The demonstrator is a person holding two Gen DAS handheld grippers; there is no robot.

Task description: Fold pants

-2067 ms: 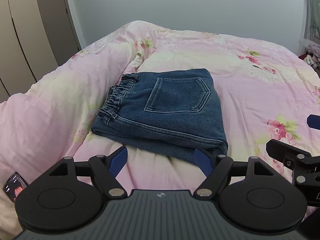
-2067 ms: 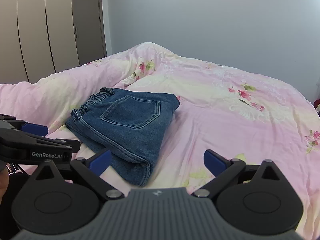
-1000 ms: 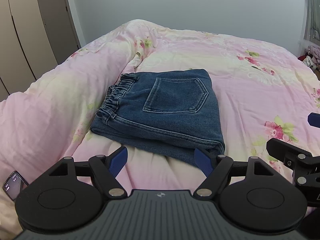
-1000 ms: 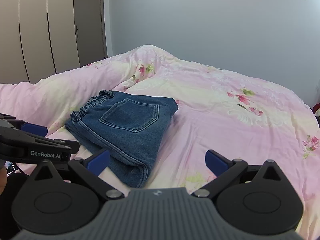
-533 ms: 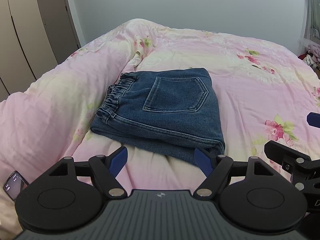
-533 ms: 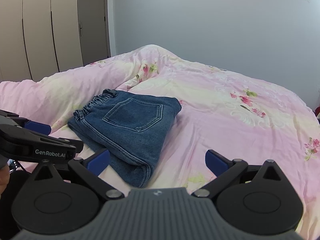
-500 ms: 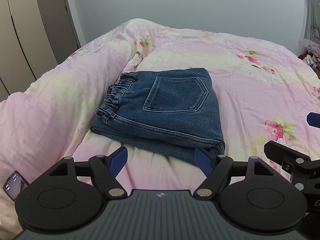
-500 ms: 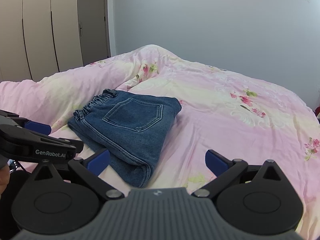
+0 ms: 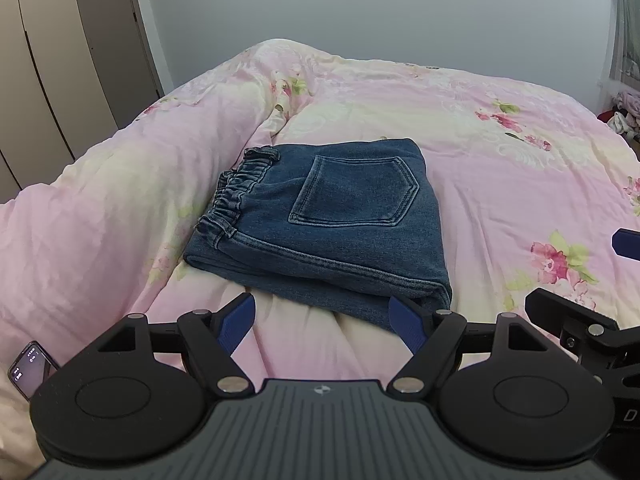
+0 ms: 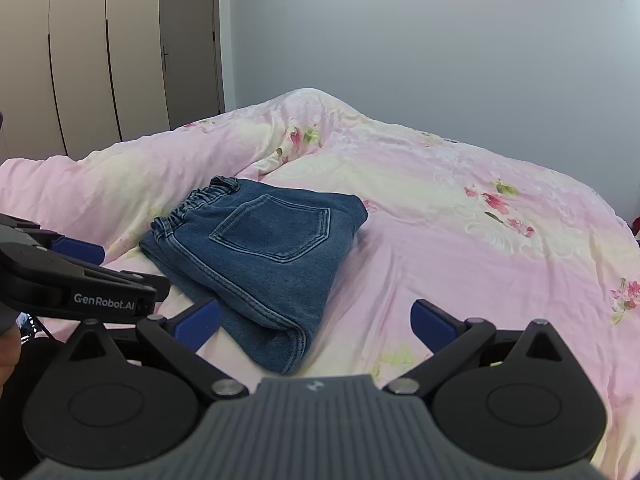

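Folded blue denim pants (image 9: 332, 224) lie in a compact rectangle on the pink floral quilt (image 9: 500, 168), back pocket up and elastic waistband to the left. My left gripper (image 9: 323, 322) hovers just short of the pants' near edge, open, with nothing between its blue pads. In the right wrist view the pants (image 10: 260, 256) lie ahead and to the left. My right gripper (image 10: 316, 320) is open and empty above the quilt (image 10: 460, 240), near the pants' near corner. The left gripper's body (image 10: 72, 284) shows at the left edge there.
A phone (image 9: 30, 368) lies on the quilt at the lower left. Wardrobe doors (image 10: 80, 52) and a grey door (image 10: 192, 40) stand beyond the bed on the left, with a plain wall (image 10: 400, 48) behind. Some clothes (image 9: 626, 110) are piled at the far right.
The right wrist view has tilted up a little, so the pants sit slightly lower in the frame. The left gripper and the pants have not moved.
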